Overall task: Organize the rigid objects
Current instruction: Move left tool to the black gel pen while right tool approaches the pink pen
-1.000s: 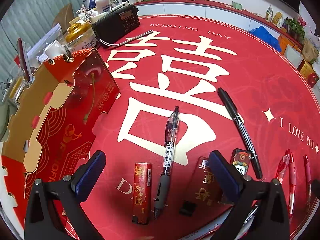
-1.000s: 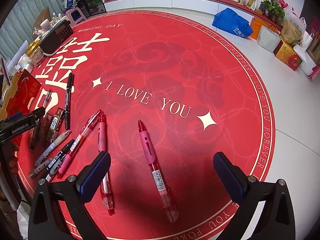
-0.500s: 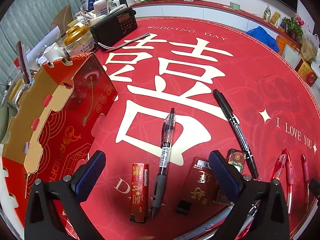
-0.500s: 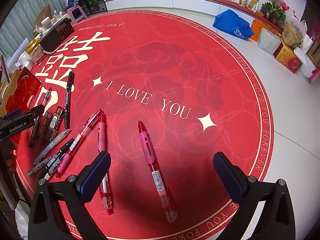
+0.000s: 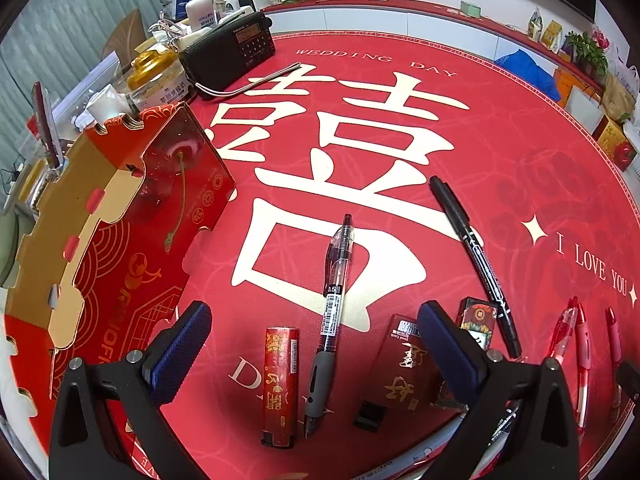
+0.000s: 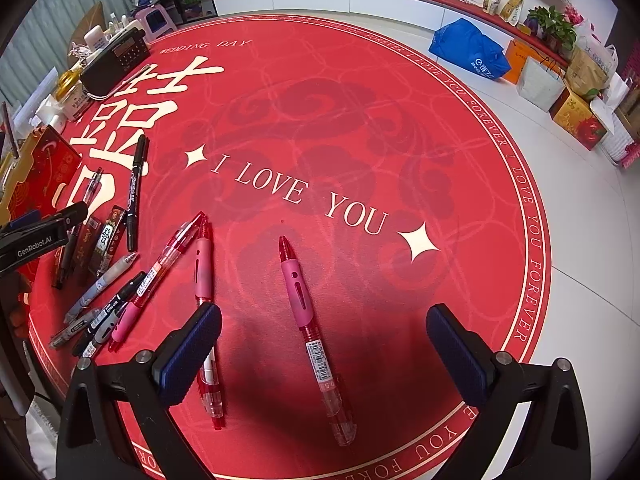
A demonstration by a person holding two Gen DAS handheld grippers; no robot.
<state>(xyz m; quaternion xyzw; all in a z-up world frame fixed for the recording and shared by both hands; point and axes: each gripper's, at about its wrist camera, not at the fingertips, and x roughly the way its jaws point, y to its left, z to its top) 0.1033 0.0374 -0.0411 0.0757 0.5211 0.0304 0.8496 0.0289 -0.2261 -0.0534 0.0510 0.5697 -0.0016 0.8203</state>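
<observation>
Since a second ago my left claw (image 5: 314, 342) has eased forward, jaws wide apart over the black gel pen (image 5: 330, 316) and red lighter (image 5: 281, 384). My right claw (image 6: 324, 346), also agape, straddles a pink pen (image 6: 310, 330). One finger (image 5: 450, 350) hides part of the dark red box (image 5: 402, 364).

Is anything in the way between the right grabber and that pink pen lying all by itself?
Nothing visible is. The right gripper is open, and the pink pen lies alone on the red mat between its fingers. The next pen lies apart, by the left finger.
</observation>
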